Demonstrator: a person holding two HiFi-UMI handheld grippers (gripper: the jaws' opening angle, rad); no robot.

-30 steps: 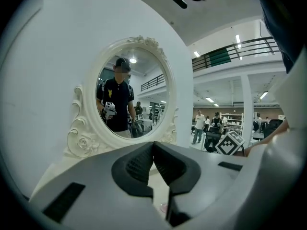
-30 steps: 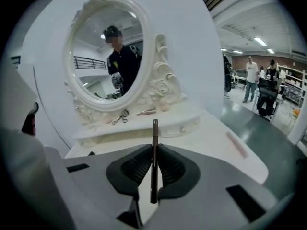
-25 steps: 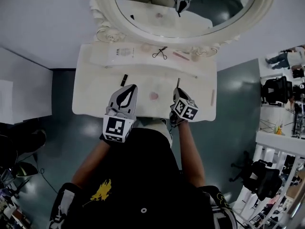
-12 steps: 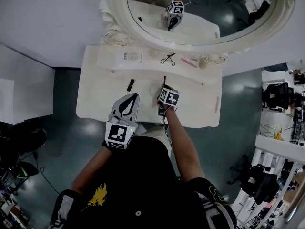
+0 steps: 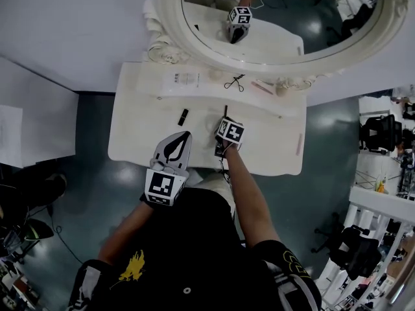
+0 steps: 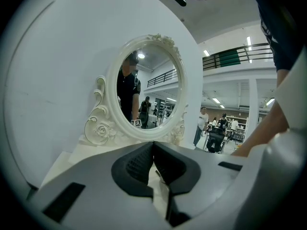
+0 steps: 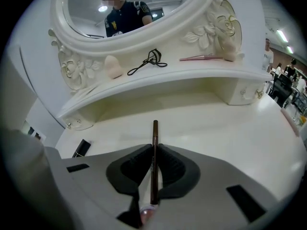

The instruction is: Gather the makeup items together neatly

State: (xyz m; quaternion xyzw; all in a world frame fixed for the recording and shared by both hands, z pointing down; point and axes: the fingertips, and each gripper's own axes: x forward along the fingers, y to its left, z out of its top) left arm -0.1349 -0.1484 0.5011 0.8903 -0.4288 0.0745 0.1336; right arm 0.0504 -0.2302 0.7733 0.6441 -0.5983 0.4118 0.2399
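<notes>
We hold the right gripper (image 7: 154, 150) low over the cream dressing table (image 5: 259, 149), its jaws closed on a slim brown makeup pencil (image 7: 154, 134). The pencil runs straight along the gap between the pads, and its dark tip pokes out beyond them toward the raised shelf (image 7: 158, 78). Ahead of this gripper and up on that shelf lies a black eyelash curler (image 7: 146, 61). A beige sponge (image 7: 113, 67) sits to the curler's left, and a pink brush (image 7: 201, 58) to its right ends beside a second sponge (image 7: 229, 55). Down on the tabletop, off to this gripper's left, a black lipstick tube (image 7: 81, 148) lies on its side, well apart from the pencil. Far to the gripper's right, near the table's edge, there is a small pink item (image 7: 288, 116) that we cannot identify. Our left gripper (image 6: 153, 143) hovers at the near edge of the table, to the left of the right one. Its jaws are together at the tips with nothing between them, and they point toward the oval mirror (image 6: 103, 123) in its ornate white frame. In the head view the lipstick tube lies just ahead of the left gripper's tips, between the two grippers.
</notes>
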